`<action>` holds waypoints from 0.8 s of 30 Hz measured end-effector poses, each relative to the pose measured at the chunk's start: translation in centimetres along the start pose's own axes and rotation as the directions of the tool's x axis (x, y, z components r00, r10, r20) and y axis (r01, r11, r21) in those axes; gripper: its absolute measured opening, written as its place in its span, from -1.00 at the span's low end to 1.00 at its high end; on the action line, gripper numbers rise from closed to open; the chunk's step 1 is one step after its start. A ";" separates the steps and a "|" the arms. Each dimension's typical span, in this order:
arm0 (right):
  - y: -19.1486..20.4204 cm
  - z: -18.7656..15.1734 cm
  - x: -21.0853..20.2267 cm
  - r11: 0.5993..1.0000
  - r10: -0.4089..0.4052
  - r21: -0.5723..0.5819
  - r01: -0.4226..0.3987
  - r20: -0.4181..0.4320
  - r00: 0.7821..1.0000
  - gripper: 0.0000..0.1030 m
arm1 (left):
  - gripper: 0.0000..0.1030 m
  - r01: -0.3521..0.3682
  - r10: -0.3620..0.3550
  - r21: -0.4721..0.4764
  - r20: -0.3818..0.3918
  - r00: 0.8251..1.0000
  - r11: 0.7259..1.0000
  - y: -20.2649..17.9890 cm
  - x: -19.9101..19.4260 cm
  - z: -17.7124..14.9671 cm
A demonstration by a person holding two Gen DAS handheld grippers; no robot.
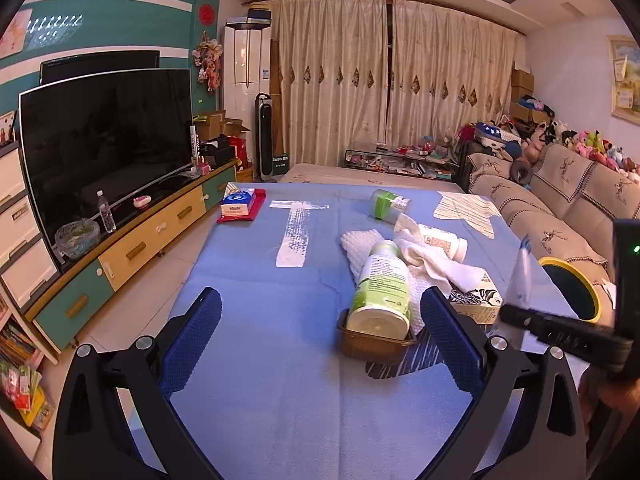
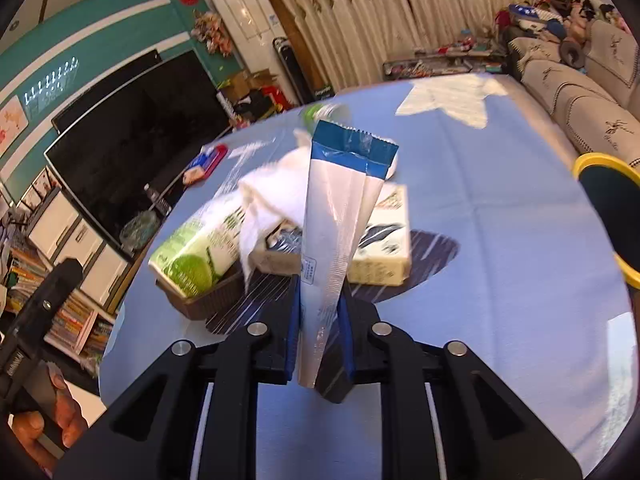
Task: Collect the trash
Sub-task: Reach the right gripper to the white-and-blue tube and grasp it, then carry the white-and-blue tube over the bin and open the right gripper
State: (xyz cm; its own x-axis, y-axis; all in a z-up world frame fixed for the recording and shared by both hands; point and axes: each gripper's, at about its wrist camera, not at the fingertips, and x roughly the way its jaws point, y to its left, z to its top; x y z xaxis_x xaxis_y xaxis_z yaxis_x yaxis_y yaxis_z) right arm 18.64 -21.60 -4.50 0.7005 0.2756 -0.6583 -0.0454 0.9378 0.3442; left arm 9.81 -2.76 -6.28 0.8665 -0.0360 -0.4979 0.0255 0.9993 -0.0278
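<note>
My right gripper (image 2: pixel 319 312) is shut on a white and blue snack wrapper (image 2: pixel 340 216), held upright above the blue table (image 2: pixel 500 240); the wrapper also shows in the left wrist view (image 1: pixel 520 276). My left gripper (image 1: pixel 320 320) is open and empty, low over the table. Ahead of it a green and white bottle (image 1: pixel 382 288) lies with its base in a brown plastic tray (image 1: pixel 372 346). Beside it lie crumpled white tissues (image 1: pixel 432 260), a small carton (image 1: pixel 478 300), a white pill bottle (image 1: pixel 444 240) and a green jar (image 1: pixel 388 202). A yellow-rimmed bin (image 1: pixel 572 292) stands at the table's right edge.
A tissue pack on a red cloth (image 1: pixel 240 204) lies at the far left of the table. A white tape T mark (image 1: pixel 296 232) is on the cloth. A TV cabinet (image 1: pixel 132 240) runs along the left and a sofa (image 1: pixel 560 200) along the right.
</note>
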 end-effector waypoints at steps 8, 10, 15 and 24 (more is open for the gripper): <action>-7.7 2.3 -3.5 0.987 -0.148 0.078 0.140 0.105 0.983 -0.68 | 0.90 0.001 -0.001 0.034 -0.022 1.000 0.999 -2.2 0.9 0.3; -10.6 2.8 -4.3 0.976 -0.199 0.112 0.186 0.120 0.973 -0.68 | 0.90 -0.007 0.009 0.050 -0.026 1.000 0.999 -2.9 1.2 0.3; -17.8 4.4 -5.2 0.937 -0.328 0.168 0.305 0.131 0.936 -0.66 | 0.90 -0.018 0.020 0.073 -0.037 0.999 0.997 -4.4 1.9 0.5; -29.1 5.5 -1.1 0.864 -0.460 0.236 0.444 0.012 0.888 -0.65 | 0.90 -0.026 0.034 0.121 -0.063 0.997 0.992 -7.5 3.4 1.4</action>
State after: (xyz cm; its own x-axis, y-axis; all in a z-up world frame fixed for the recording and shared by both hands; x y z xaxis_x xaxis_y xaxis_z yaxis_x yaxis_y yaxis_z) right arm 23.08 -50.34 -10.09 0.6516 -0.1888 -0.7347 0.4401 0.8830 0.1635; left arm 13.26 -10.34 -6.59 0.8335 -0.0030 -0.5525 0.0633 0.9939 0.0902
